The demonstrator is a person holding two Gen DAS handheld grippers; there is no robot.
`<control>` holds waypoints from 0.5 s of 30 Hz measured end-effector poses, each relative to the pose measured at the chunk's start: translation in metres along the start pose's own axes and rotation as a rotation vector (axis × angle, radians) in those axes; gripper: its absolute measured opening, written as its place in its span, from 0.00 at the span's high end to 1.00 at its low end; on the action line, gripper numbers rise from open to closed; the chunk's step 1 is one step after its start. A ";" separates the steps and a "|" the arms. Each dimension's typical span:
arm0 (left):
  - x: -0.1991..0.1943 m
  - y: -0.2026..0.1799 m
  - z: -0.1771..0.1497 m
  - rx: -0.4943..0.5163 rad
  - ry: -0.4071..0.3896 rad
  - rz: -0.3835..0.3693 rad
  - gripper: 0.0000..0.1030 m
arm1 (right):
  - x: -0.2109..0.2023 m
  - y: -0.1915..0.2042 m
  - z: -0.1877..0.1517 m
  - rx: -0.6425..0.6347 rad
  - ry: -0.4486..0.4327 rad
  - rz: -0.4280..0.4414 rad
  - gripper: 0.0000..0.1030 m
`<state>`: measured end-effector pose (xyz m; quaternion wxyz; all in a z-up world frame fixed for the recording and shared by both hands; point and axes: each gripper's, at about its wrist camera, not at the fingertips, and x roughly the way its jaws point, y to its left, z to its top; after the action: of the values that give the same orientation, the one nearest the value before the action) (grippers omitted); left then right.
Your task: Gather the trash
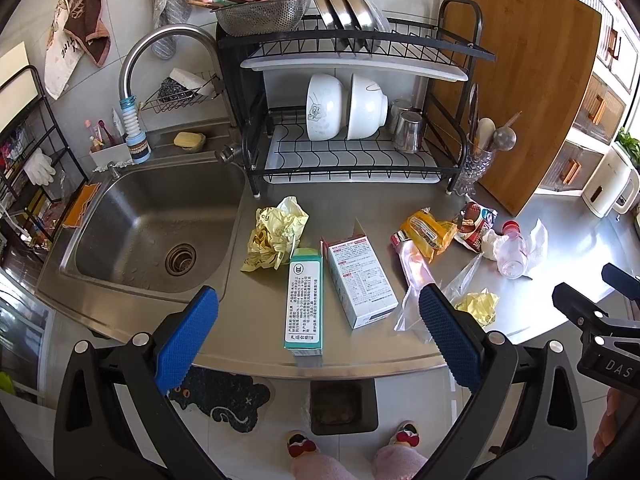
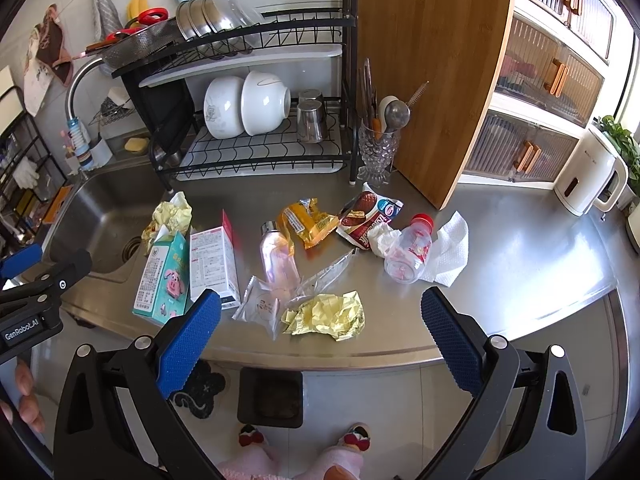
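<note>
Your counter (image 2: pixel 520 248): sink (image 1: pixel 152 216) at far left, dish rack (image 1: pixel 360 160) behind ctr. Two cartons (image 1: pixel 305 304) (image 1: pixel 358 280) lie side by side near the front edge, crumpled wrapper (image 1: pixel 276 236) behind them. Snack packets (image 2: pixel 308 222), then bottle (image 2: pixel 410 254) on paper towel (image 2: pixel 450 252), lie to their right. Bin (image 2: pixel 270 398) sits on floor below the edge.

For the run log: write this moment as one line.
phase: pre-grasp | left gripper: open, empty | right gripper: open, empty | trash: on counter, untouched | bin: on floor below
</note>
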<state>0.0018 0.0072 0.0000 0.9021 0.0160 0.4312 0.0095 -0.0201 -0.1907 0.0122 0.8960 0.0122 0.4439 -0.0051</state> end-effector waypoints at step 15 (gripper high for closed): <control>-0.001 0.001 0.001 0.004 -0.007 0.003 0.08 | 0.002 -0.001 0.004 -0.003 0.004 -0.002 0.03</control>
<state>0.0020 0.0080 0.0009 0.9036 0.0185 0.4279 0.0102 -0.0159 -0.1916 0.0129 0.8951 0.0102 0.4456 -0.0053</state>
